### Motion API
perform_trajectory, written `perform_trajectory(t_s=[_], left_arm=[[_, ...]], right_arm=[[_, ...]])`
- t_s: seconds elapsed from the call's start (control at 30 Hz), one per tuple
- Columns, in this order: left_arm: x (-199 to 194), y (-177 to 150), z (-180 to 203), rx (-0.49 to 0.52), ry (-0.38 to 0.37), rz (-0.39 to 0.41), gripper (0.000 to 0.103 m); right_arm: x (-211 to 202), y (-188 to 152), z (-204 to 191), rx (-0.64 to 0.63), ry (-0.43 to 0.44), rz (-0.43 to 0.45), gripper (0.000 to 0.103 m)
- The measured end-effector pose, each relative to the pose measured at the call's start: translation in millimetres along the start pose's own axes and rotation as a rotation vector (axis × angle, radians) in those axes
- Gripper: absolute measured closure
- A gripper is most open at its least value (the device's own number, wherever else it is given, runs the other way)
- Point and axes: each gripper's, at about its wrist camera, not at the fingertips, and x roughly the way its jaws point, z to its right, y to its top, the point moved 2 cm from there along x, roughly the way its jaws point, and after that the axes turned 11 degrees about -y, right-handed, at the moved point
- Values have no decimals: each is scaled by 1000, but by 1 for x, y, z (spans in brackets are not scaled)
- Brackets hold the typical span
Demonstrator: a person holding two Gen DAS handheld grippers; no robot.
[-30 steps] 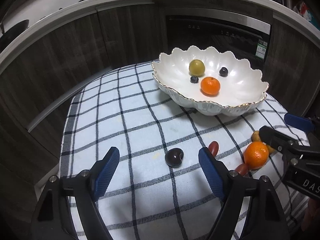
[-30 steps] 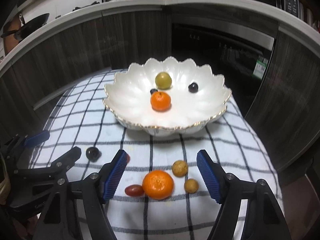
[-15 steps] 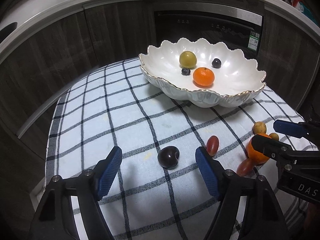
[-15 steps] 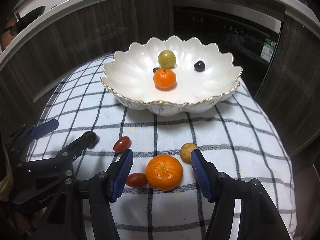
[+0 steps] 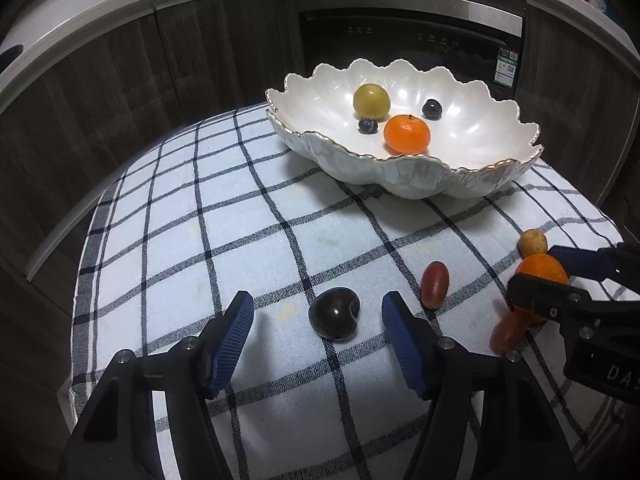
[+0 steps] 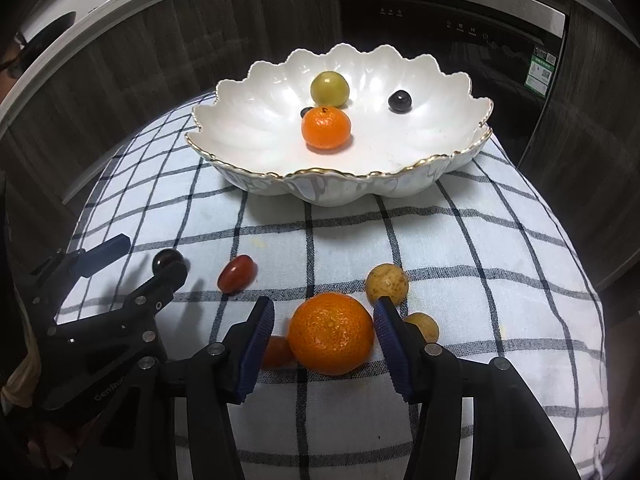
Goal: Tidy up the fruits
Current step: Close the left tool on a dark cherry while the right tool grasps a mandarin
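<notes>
Dark wood-grain cabinet fronts and a black glass appliance door behind; bench draped in woven white cloth with navy check, slightly wrinkled, hanging off the near and left edges.

White glazed bowl, scalloped rim edged in gold, at the far side of the cloth. Inside: one dimpled mandarin, one smooth yellow-green round fruit, one blueberry, one dark glossy berry. Much bare glaze free on the right half.

Loose on the cloth: dark glossy cherry, heart-shaped; oblong red grape tomato; second tomato, partly hidden; large pebbled mandarin; two tan rough-skinned round fruits.

Left gripper: ribbed blue pads on black fingers, just been closing, straddling the cherry with clear gaps both sides, nothing held. Open cloth to its left.

Right gripper: just been closing, fingers flanking the large mandarin, right pad at or near the peel, left pad a sliver apart; grip not confirmed. Crowded there: tomato and tan fruits just beside the fingers.
</notes>
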Motion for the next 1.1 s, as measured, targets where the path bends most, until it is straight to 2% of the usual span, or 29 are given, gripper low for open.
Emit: perform_trajectory(t_s=[0.13,0.3,0.5,0.57,1.1], left_arm=[[5,-1,-4,-17,-8,-8,38],[12,-4,-3,-19,-27,-37,47],[13,-4,-1,-17,-44,-39,65],[12,-3,0,-12,-48,-38,75],[1,-1,5,-4,-16,-26,76]], right_arm=[[6,-1,0,-4,-5,-9,51],[10,-3,-1,-13,-9,-18,54],[11,-4,-1,-13,-10,-21,57],[11,-4,-1,-11,-7,-20,57],[4,-1,2,-5,16,-6,59]])
